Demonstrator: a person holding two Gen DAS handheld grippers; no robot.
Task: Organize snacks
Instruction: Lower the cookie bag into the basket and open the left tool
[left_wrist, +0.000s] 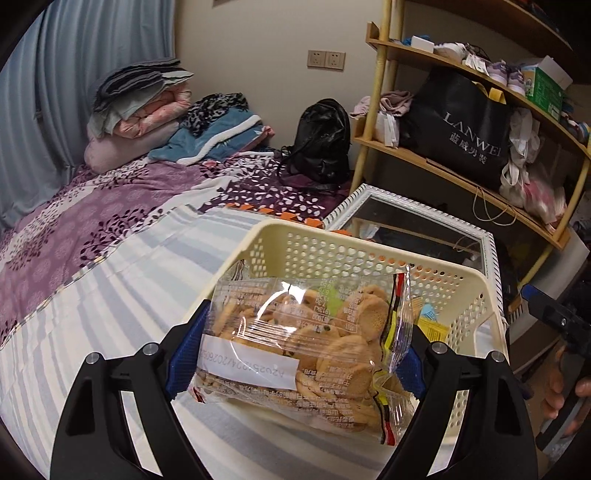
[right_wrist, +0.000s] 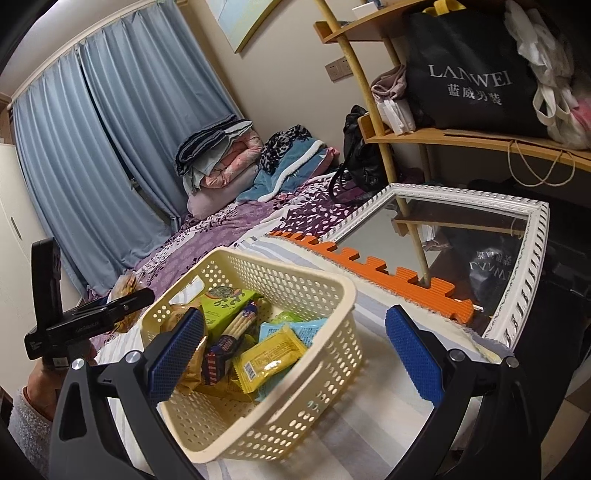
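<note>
cookie bag (left_wrist: 303, 350) sits clamped across its width between the pads of our left gripper (left_wrist: 295, 354), held in the air just in front of the cream basket (left_wrist: 369, 251) on the striped bedsheet (left_wrist: 110, 295). we judge it light, crinkly and slippery, with brittle cookies inside, so a gentle squeeze on the flat sides suits it better than a hard pinch. our right gripper (right_wrist: 295, 354) hangs over the basket with jaws wide apart and nothing between them, above the yellow packet (right_wrist: 269, 360) inside.
</note>
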